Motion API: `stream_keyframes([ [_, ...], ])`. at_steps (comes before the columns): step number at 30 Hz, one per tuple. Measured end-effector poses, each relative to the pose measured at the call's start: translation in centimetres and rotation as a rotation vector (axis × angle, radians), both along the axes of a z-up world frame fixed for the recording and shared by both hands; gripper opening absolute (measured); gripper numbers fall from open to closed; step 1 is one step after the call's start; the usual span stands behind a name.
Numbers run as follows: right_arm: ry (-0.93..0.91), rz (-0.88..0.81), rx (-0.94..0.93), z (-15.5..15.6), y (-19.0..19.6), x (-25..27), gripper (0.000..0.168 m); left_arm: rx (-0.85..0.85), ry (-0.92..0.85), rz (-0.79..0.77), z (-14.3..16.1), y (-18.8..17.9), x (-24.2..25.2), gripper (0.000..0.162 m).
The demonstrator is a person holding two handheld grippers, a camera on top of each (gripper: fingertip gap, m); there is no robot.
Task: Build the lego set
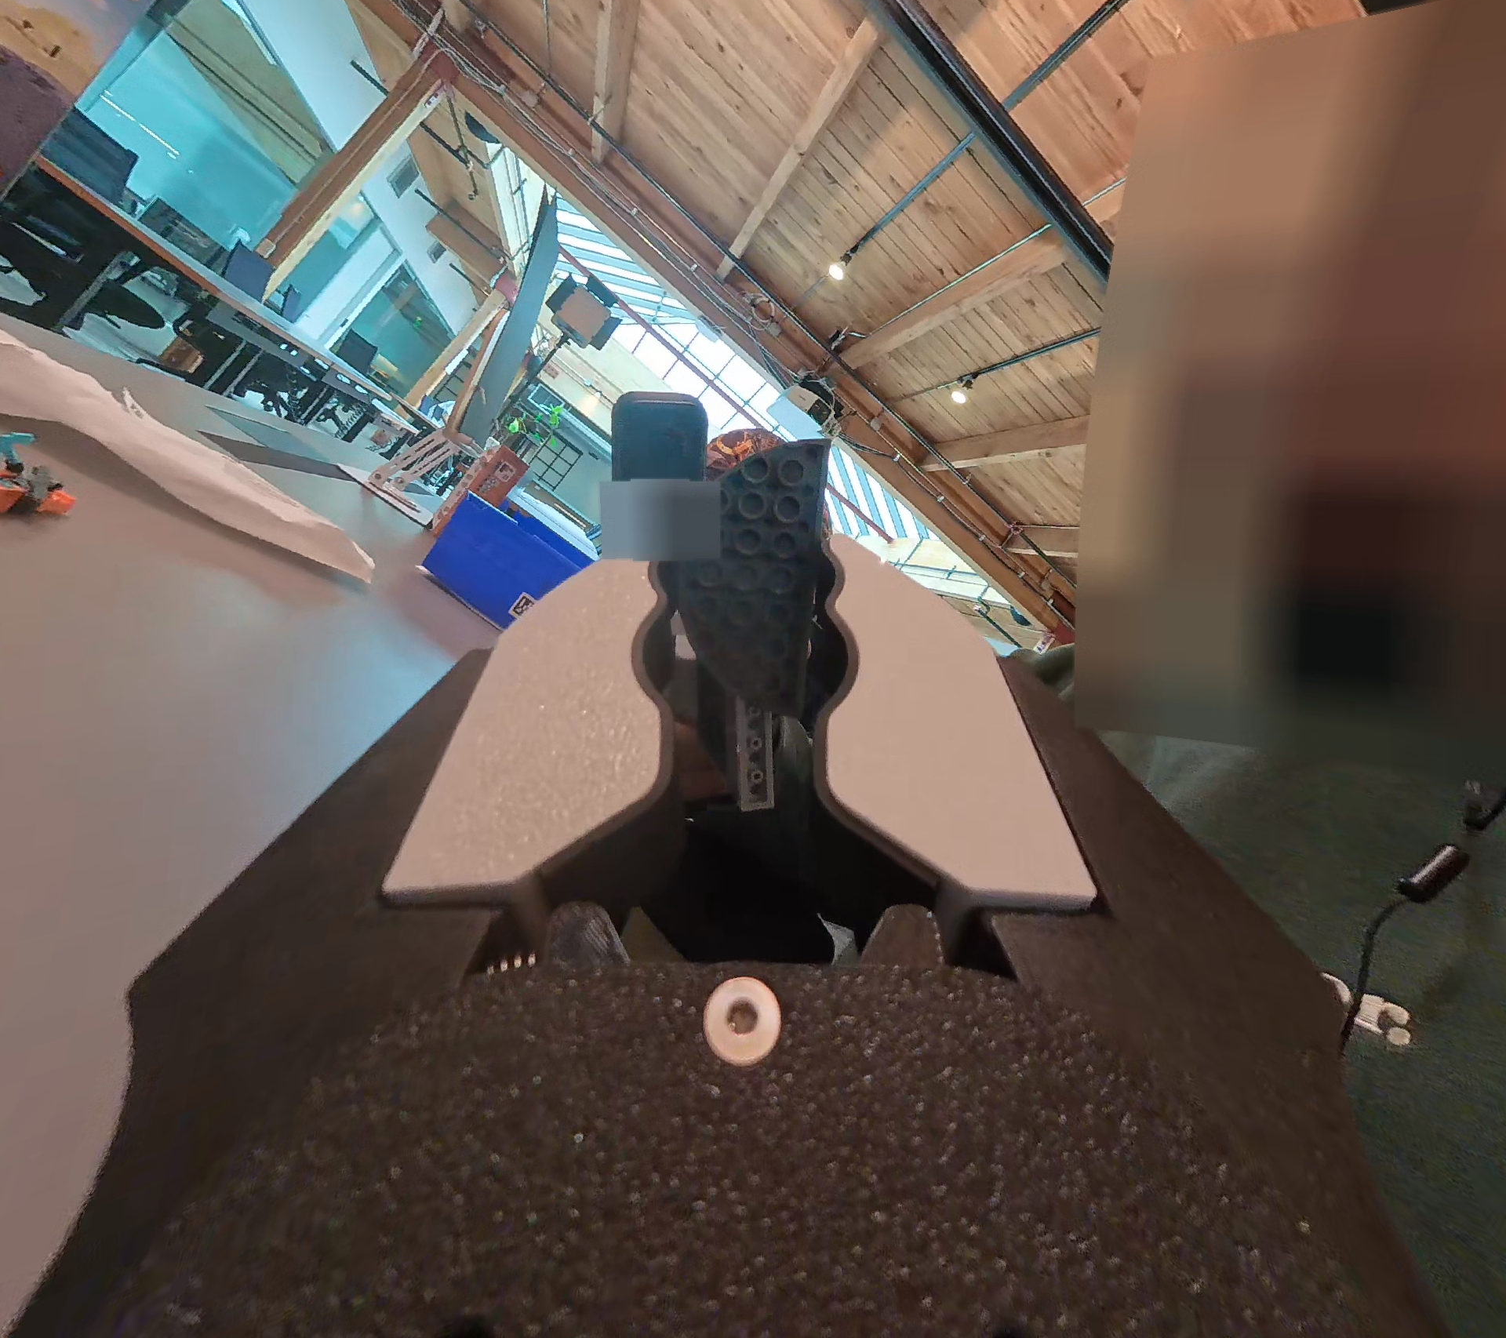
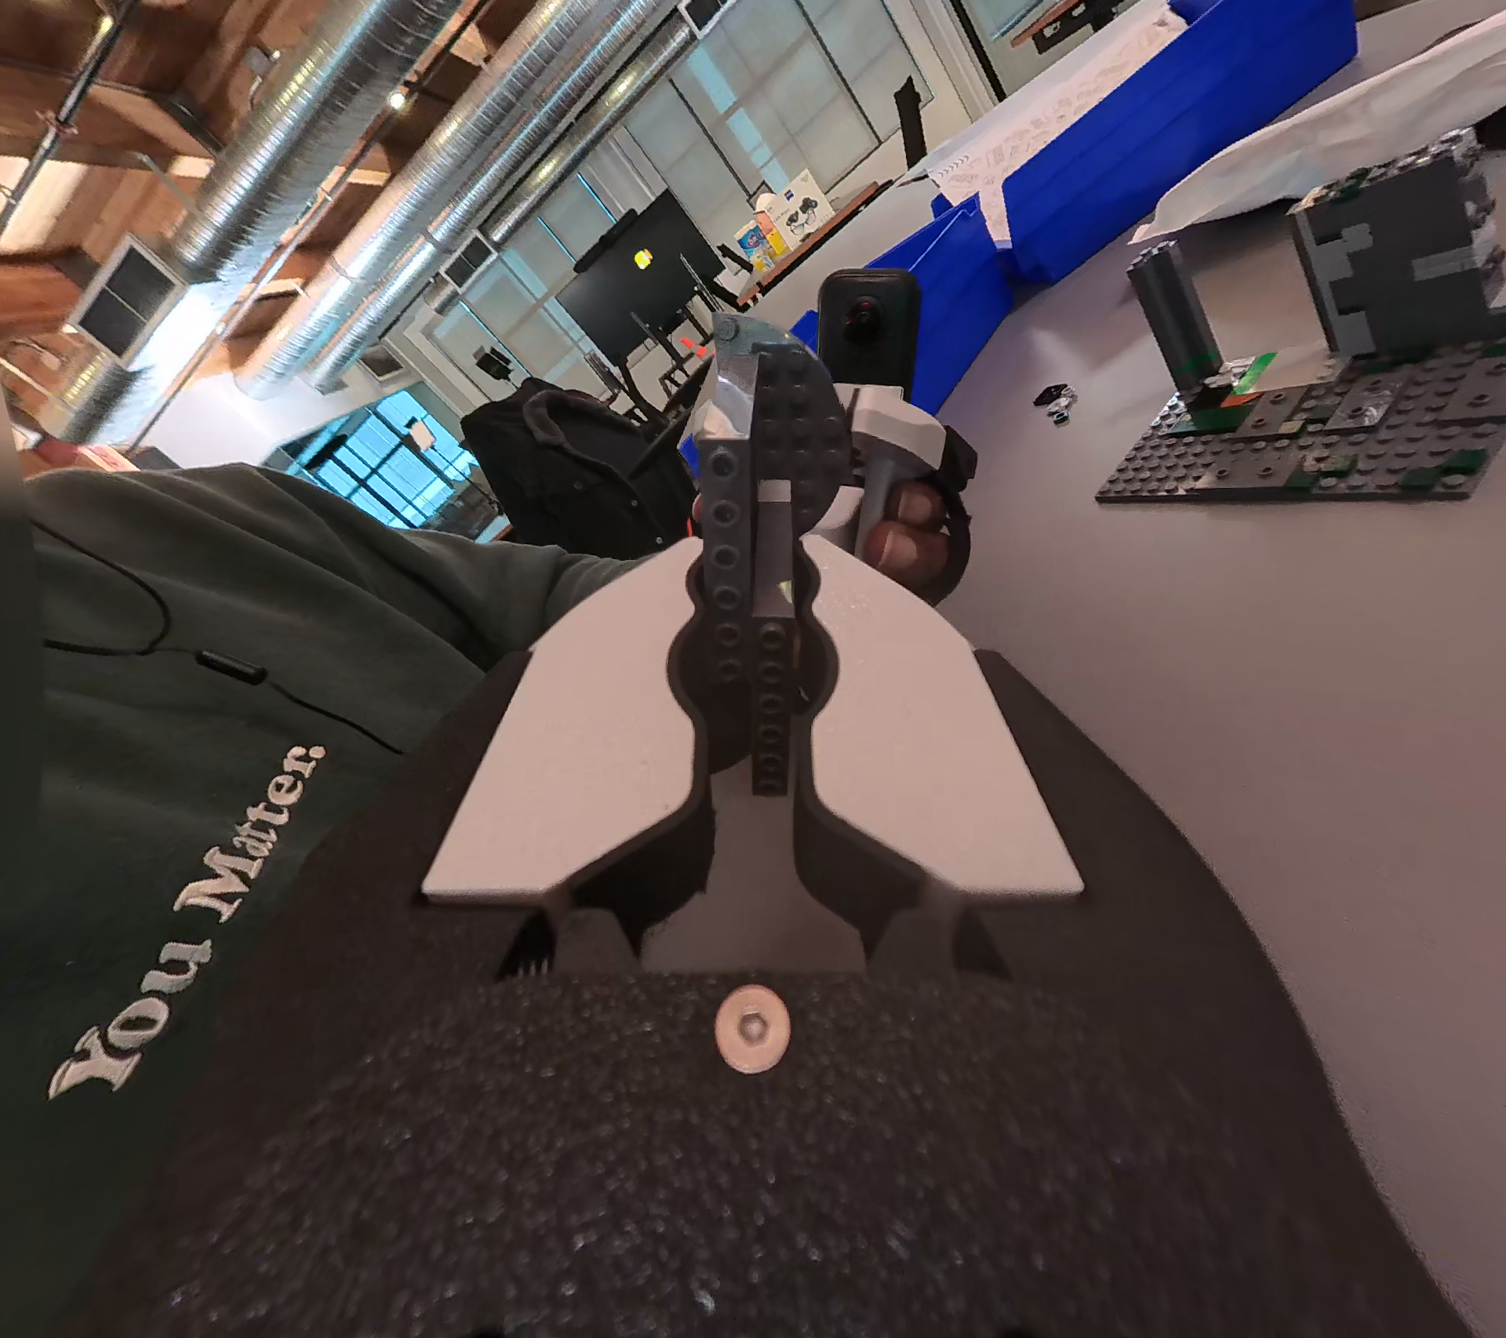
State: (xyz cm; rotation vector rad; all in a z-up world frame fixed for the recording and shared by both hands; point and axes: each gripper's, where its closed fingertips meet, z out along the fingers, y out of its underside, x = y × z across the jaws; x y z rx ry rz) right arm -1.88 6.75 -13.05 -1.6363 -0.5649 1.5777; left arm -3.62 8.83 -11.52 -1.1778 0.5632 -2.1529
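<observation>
My left gripper is shut on a dark grey wedge plate, seen from its underside, with a light grey strip fixed at its near end. My right gripper is shut on a dark grey plate assembly with a rounded end, long holed strips and a pale piece at its far tip. The grippers face each other above the grey table. The left gripper, with a hand on it, shows just behind the assembly in the right wrist view. Whether both hold one joined piece I cannot tell.
A dark grey baseplate with a column and a grey block tower stands at right. Blue bins, white paper and small loose pieces lie behind. An orange-teal build and a blue bin show in the left wrist view. My two grippers' fingertips are within a few centimetres of each other.
</observation>
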Motion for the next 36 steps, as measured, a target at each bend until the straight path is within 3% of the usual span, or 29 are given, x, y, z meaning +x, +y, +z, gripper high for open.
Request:
stream_keyframes([
  [16, 0.025, 0.030, -0.039, -0.6, 0.1, 0.5, 0.017, -0.007, 0.046, 0.024, -1.1, 0.6, 0.1, 0.031],
  [20, -0.097, 0.063, -0.049, -2.3, -0.3, 0.9, 0.017, 0.075, 0.093, 0.055, -1.2, 0.5, 0.0, 0.032],
  [26, -0.241, 0.228, 0.032, -3.7, -3.8, -0.8, 0.017, 0.227, 0.207, 0.132, -2.0, 0.8, 0.1, 0.032],
  [36, -0.337, 0.147, -0.026, -6.1, -2.3, -1.1, 0.017, 0.428, 0.320, 0.142, -3.4, -0.7, 0.8, 0.032],
])
